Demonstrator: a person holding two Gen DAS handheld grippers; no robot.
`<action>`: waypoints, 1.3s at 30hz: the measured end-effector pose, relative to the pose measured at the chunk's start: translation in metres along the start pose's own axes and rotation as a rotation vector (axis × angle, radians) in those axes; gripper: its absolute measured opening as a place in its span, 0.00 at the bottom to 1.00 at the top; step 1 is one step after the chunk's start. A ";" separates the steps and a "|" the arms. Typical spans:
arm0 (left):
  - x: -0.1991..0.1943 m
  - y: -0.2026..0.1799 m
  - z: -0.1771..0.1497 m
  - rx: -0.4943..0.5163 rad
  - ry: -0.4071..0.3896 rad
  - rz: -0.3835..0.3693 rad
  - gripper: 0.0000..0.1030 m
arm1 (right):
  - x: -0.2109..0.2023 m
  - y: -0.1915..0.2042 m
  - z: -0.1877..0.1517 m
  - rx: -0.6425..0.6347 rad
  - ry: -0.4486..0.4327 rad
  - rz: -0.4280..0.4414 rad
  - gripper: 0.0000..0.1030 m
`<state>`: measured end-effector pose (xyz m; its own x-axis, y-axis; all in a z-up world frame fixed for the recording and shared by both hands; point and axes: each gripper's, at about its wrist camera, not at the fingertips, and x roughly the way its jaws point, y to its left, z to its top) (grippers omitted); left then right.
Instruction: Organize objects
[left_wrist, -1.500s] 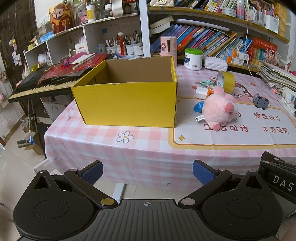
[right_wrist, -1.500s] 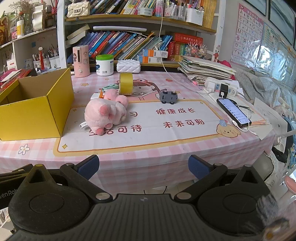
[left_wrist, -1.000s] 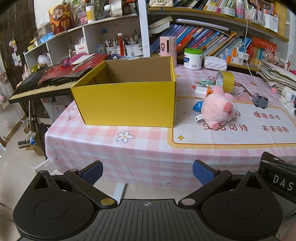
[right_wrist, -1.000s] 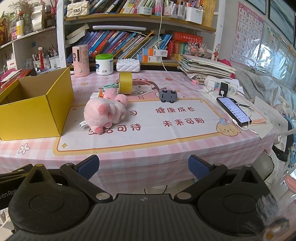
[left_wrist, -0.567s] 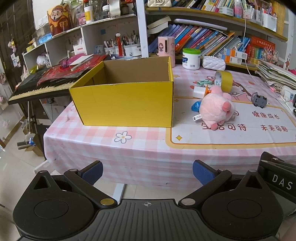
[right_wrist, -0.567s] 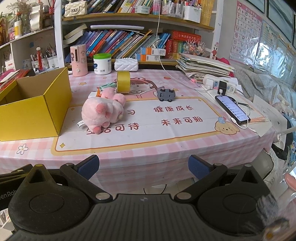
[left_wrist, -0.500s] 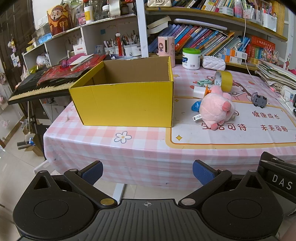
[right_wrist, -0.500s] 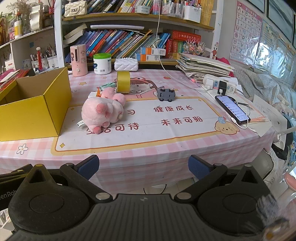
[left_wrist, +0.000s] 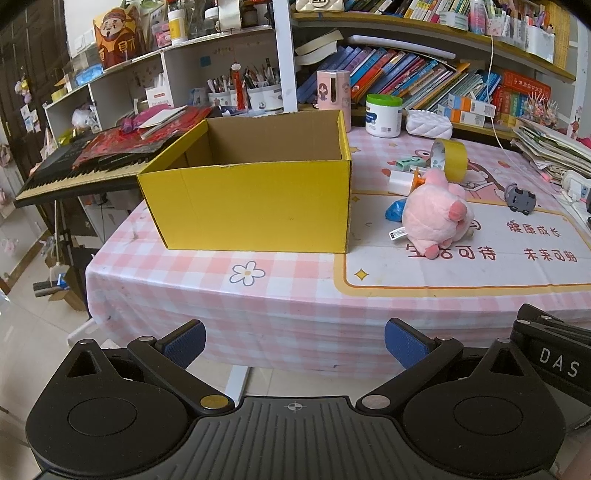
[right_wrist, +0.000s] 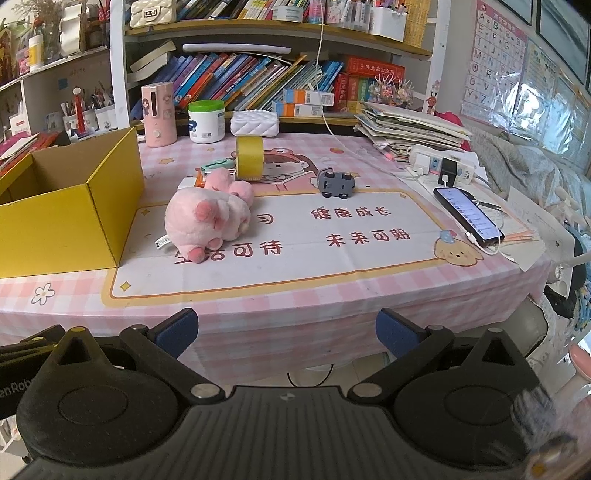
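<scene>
Left gripper (left_wrist: 294, 343) hangs off the near table edge, fingers spread wide, nothing between the blue pads (left_wrist: 184, 342). Right gripper (right_wrist: 286, 332) same: wide open, empty, held short of the table edge. Yellow cardboard box (left_wrist: 255, 199) sits straight ahead of the left fingers, well beyond them, top open, brown inside, looks empty as far as visible. Pink plush pig (right_wrist: 208, 218) lies on its side ahead of the right gripper's left finger, well apart from it, just beside the box's right wall on the printed mat (right_wrist: 332, 251). Behind the pig: a yellow tape roll (right_wrist: 250, 157) standing on edge, a small white-and-orange item (left_wrist: 402, 181) touching or nearly touching the pig, and a mint-green item (left_wrist: 408, 162), too small to name. Blue crumpled thing (left_wrist: 394, 210) is wedged at the pig's box side. Grey toy car (right_wrist: 335, 183) sits ahead of the right fingers, further back. Phone (right_wrist: 467, 216) on a cable lies far right of the right finger. Pink checked tablecloth (left_wrist: 221, 295) covers the table.
</scene>
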<state>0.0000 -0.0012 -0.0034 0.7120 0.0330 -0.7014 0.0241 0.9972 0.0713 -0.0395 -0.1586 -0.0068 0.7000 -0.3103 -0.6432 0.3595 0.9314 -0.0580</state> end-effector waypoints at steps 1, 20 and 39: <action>0.001 0.001 0.000 -0.001 0.001 -0.001 1.00 | 0.000 0.001 0.000 -0.001 0.001 0.000 1.00; 0.013 -0.002 0.007 0.000 0.012 -0.012 1.00 | 0.005 0.002 0.002 -0.004 0.006 -0.001 1.00; 0.047 -0.047 0.031 -0.057 0.061 0.028 1.00 | 0.062 -0.024 0.041 -0.071 0.039 0.055 1.00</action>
<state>0.0538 -0.0487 -0.0181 0.6675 0.0635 -0.7419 -0.0364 0.9979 0.0527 0.0210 -0.2082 -0.0137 0.6927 -0.2523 -0.6757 0.2757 0.9583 -0.0752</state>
